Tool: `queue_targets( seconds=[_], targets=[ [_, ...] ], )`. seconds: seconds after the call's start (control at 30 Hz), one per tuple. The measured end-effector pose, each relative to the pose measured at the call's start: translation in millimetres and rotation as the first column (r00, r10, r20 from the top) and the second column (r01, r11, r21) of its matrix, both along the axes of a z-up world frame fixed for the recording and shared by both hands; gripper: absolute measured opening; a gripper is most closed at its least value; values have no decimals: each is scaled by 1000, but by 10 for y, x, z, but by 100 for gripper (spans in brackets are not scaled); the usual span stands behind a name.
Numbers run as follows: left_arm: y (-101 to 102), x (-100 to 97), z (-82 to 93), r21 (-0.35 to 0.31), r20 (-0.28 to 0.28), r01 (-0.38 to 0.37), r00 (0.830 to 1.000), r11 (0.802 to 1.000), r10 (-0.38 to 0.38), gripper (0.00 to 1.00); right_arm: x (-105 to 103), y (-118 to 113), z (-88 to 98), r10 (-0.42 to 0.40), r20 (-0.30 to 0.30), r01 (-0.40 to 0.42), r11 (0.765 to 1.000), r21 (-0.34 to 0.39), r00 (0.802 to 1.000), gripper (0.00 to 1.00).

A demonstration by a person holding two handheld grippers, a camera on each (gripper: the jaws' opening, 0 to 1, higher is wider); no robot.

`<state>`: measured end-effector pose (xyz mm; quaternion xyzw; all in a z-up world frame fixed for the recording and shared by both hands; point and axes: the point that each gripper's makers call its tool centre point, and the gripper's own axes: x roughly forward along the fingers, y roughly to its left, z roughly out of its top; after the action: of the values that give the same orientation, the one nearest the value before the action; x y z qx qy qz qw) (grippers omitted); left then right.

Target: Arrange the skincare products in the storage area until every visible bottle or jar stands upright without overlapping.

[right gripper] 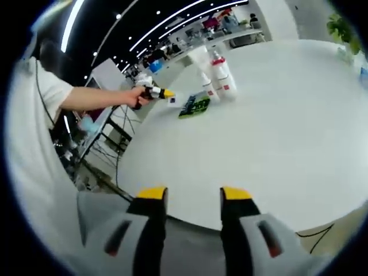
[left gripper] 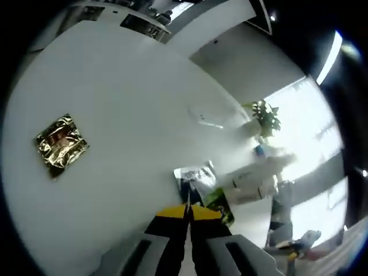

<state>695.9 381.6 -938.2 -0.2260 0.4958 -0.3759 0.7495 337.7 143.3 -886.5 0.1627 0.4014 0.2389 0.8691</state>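
Two grippers over a white table (right gripper: 276, 144), bottles grouped at its far side.

The left gripper (left gripper: 187, 214) has its yellow-tipped jaws pressed together, empty, just short of a flat green sachet (left gripper: 215, 198); a gold foil packet (left gripper: 60, 144) lies well apart. The right gripper (right gripper: 194, 194) hangs with jaws spread, holding nothing. In its view, white bottles (right gripper: 217, 76) stand upright beside the sachet.
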Motion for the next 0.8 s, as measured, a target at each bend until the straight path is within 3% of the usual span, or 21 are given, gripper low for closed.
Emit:
queue_targets(
  seconds=[0.13,0.3,0.33,0.5,0.7,0.8],
  targets=[
    [30,95,-59,27,14,-10,1000,1000,10,1,3,-17,-14,-9,-7,9,1000,0,1000,38],
    [70,124,-206,164,61,87,993,983,-98,1,3,-26,-26,-15,-12,15,1000,-4,1000,38],
    [48,140,-228,191,86,122,986,974,-140,1,4,-30,-30,-17,-12,17,1000,-5,1000,38],
    [10,167,-275,237,102,183,972,954,-212,1,2,-38,-41,-21,-17,21,1000,-7,1000,38],
    [21,245,-304,323,164,270,928,907,-335,1,2,-38,-44,-25,-19,25,1000,-11,1000,38],
    [23,252,-317,331,160,276,926,903,-341,1,1,-41,-49,-26,-21,26,1000,-13,999,38]
  ],
)
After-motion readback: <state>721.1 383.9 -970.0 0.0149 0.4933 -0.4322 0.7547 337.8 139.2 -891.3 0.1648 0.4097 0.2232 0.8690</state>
